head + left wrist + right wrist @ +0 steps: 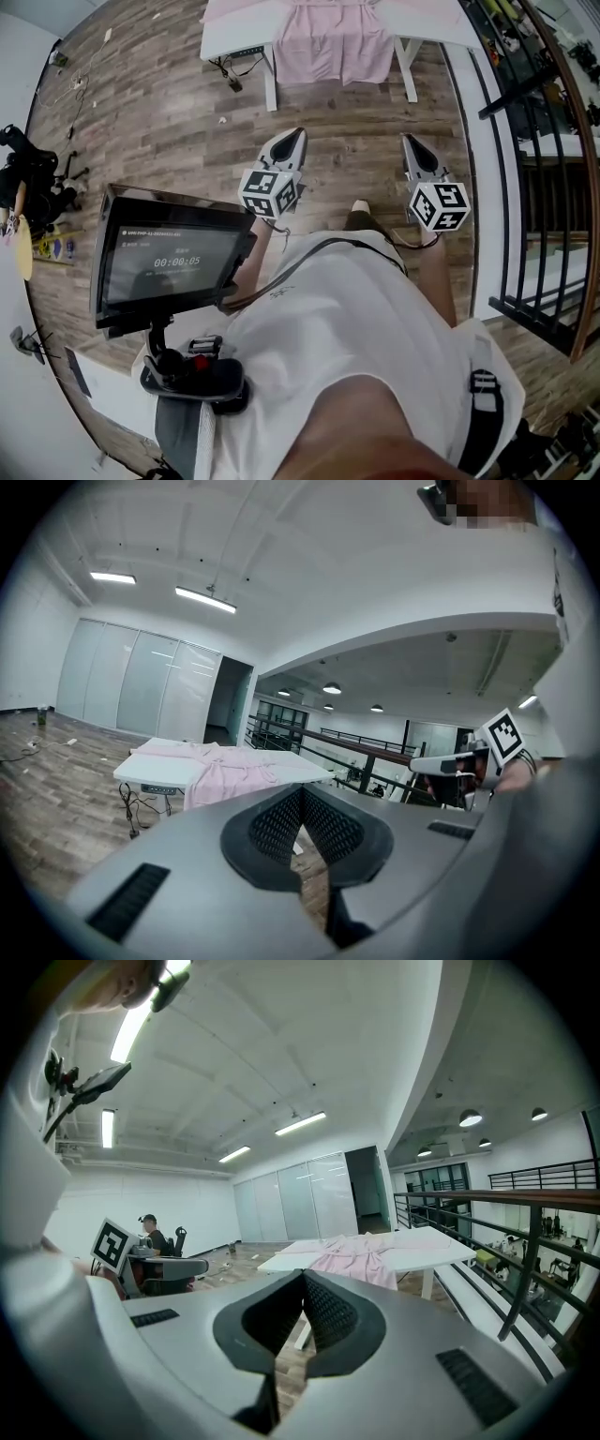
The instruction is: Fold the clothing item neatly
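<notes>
Pink garment (pixel 333 42) rumpled, draped off table (pixel 230 37); left claw (pixel 298 134), right claw (pixel 410 141) closed, empty.

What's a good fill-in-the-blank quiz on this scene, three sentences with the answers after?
The garment draped over the white table is ____ in colour.
The left gripper has its jaws ____.
The right gripper holds ____ between its jaws.
Missing words: pink; shut; nothing.
</notes>
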